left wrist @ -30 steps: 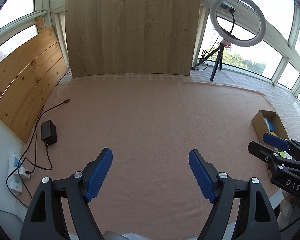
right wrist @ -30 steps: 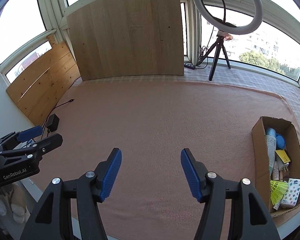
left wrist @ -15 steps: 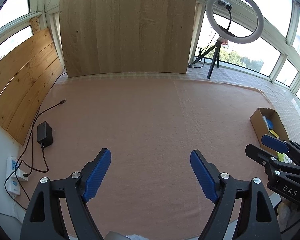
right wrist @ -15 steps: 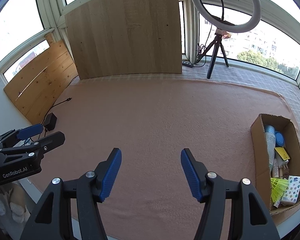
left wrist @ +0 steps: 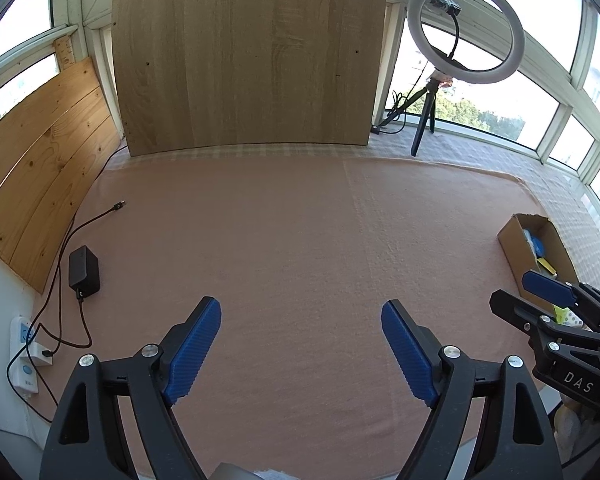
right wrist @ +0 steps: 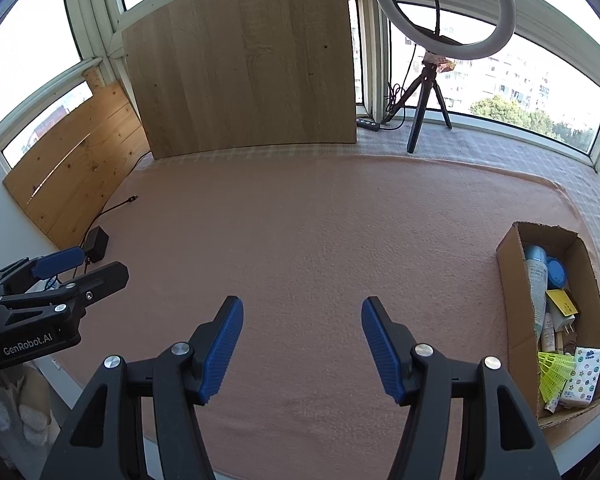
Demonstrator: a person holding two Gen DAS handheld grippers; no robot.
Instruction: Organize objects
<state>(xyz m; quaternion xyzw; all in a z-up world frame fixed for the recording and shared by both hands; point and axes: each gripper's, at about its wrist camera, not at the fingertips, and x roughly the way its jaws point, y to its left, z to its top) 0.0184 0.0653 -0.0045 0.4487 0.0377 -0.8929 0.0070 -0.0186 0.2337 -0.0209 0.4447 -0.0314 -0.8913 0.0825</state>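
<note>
A cardboard box point(right wrist: 512, 280) stands at the right edge of the pink-covered table point(right wrist: 320, 220). It holds several items: a blue-capped bottle point(right wrist: 537, 272), a yellow card, a green shuttlecock point(right wrist: 554, 372) and a tissue pack point(right wrist: 584, 376). The box also shows in the left wrist view point(left wrist: 518, 248). My left gripper point(left wrist: 301, 344) is open and empty above the near middle of the table. My right gripper point(right wrist: 302, 340) is open and empty, left of the box. Each gripper shows at the edge of the other's view.
A large wooden board point(left wrist: 244, 56) leans at the back and a plank panel point(left wrist: 36, 168) on the left. A ring light on a tripod point(left wrist: 460, 32) stands back right. A black power adapter point(left wrist: 84, 272) with cables and a white power strip point(left wrist: 24, 356) lie at the left.
Both grippers have drawn back and risen slightly, so the scene looks a little farther away. Both stayed open and empty.
</note>
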